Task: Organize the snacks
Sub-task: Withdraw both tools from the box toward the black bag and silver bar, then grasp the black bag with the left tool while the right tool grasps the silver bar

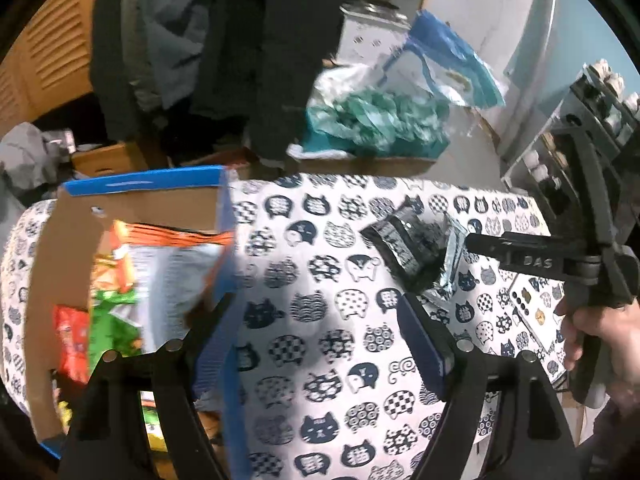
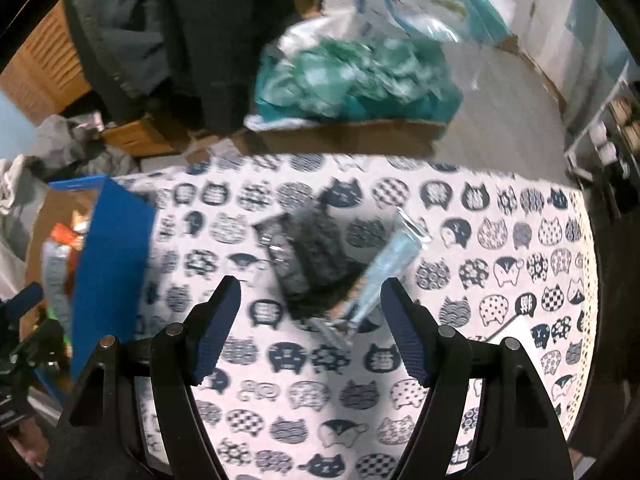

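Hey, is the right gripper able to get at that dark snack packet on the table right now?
Probably yes. The right gripper is open and aimed at the dark snack packet, which lies alone on the cat-print tablecloth with nothing between them. The blue box sits off to the side.

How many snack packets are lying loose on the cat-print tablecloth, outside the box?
1: a dark packet mid-table, ahead of the open right gripper. More packets sit inside the blue box.

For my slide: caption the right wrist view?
Open right claw approaches a dark snack packet lying on the cat-print tablecloth.
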Available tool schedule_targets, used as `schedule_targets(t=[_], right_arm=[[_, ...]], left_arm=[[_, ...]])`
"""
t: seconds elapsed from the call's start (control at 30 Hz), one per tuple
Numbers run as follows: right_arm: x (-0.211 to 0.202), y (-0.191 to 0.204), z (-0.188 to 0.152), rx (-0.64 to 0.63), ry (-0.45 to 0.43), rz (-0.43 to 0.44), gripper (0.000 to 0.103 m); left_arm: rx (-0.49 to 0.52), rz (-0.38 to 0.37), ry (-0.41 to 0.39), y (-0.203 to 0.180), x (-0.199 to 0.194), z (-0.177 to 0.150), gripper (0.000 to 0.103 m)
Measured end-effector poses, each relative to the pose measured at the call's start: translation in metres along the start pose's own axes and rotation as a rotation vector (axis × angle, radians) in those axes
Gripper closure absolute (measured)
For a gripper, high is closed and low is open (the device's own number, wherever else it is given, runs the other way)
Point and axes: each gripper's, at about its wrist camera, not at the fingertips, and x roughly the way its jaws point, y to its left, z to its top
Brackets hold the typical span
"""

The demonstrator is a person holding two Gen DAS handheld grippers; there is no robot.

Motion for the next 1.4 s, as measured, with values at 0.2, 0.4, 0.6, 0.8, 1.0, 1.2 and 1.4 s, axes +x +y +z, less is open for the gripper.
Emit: schedule_targets(t=[0.2, 0.4, 0.6, 0.8, 1.0, 1.2, 1.4], right_arm=[[0.04, -0.03, -0.008, 0.055, 0.069, -0.006, 0.03], [0.071, -0.037, -0.017, 0.064, 0.119, 0.007, 0.03], [0.09, -0.034, -0.018, 0.051, 0.136, -0.002, 0.03], [0.106, -0.033, -0.021, 0.051, 0.163, 0.02, 0.053], [0.095, -0.042, -0.028, 0.004, 0.162, 0.012, 0.071], [0.087, -0.073, -0.036, 0.018, 0.165, 0.029, 0.072], [0.076, -0.107, -0.048, 0.022, 0.163, 0.012, 0.071]], left_arm=[[0.028, 0.013, 0.067, -0.02, 0.04, -0.002, 0.022], [-0.015, 0.029, 0.119, -0.025, 0.074, -0.004, 0.022], [0.002, 0.049, 0.122, -0.04, 0.091, 0.001, 0.022], [0.006, 0.049, 0.126, -0.05, 0.099, 0.004, 0.022], [-0.019, 0.032, 0.162, -0.056, 0.114, 0.005, 0.022], [-0.08, 0.016, 0.204, -0.06, 0.129, 0.008, 0.022], [-0.069, 0.013, 0.212, -0.074, 0.139, 0.012, 0.018]])
